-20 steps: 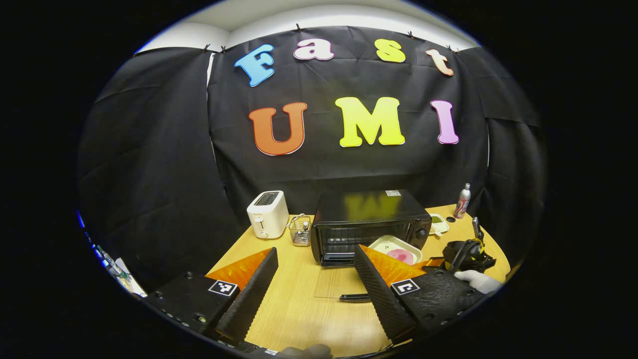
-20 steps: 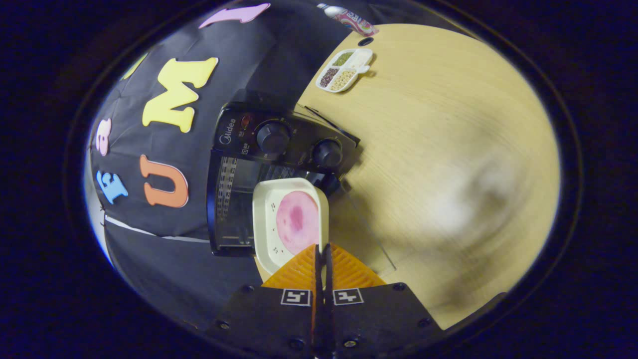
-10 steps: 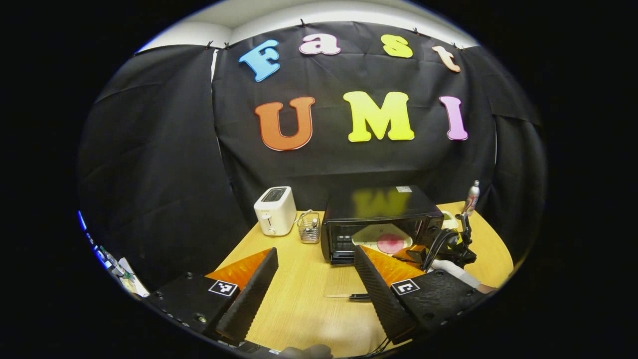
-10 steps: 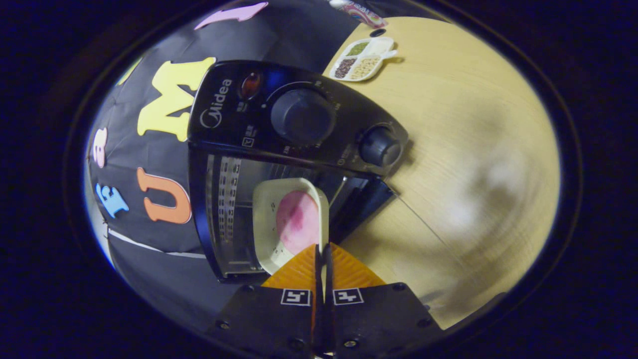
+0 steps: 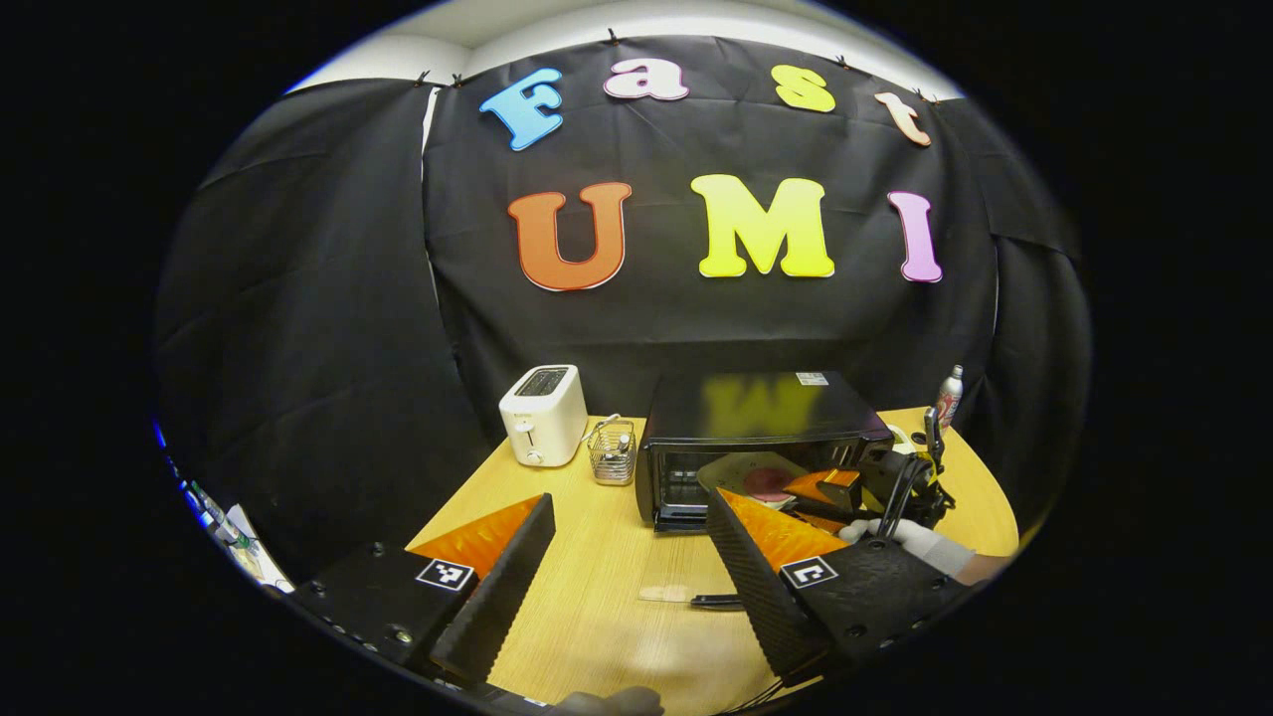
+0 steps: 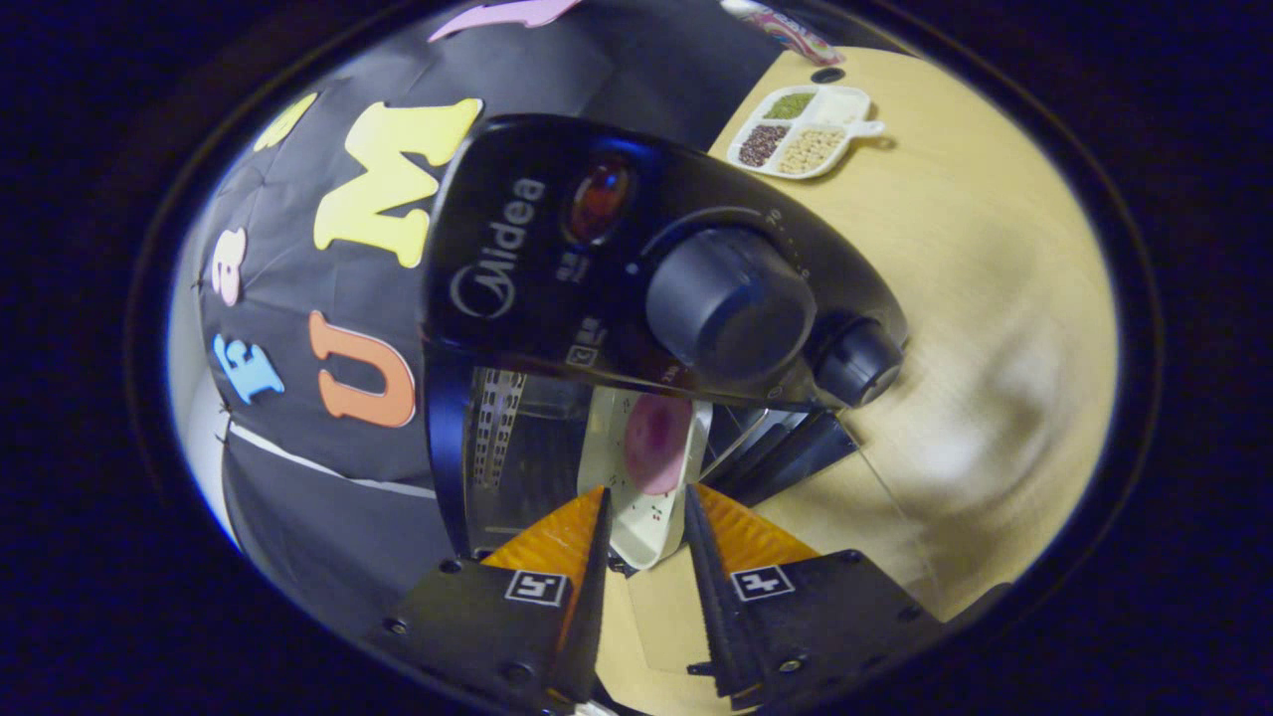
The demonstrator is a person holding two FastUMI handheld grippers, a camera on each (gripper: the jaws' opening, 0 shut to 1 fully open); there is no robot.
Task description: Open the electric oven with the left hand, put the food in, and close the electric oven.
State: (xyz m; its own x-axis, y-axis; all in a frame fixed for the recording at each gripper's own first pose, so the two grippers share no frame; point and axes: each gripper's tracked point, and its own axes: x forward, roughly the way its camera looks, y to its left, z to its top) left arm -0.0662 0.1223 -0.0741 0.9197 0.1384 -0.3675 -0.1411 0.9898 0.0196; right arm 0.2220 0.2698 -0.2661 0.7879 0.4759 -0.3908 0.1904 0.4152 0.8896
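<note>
Right hand-held gripper (image 6: 641, 527) parted at oven (image 6: 636, 298) mouth, plate (image 6: 646, 467) between fingers

A glossy black oven (image 5: 766, 418) mirrors the wall on its smooth top; its front panel (image 6: 617, 268) shines like polished plastic, with matt knobs (image 6: 731, 303). The table (image 5: 597, 597) is pale wood grain with a soft sheen. A smooth white plastic toaster (image 5: 542, 428) stands by a wire-mesh metal basket (image 5: 612, 452). The tray (image 6: 646, 477) looks glazed.
</note>
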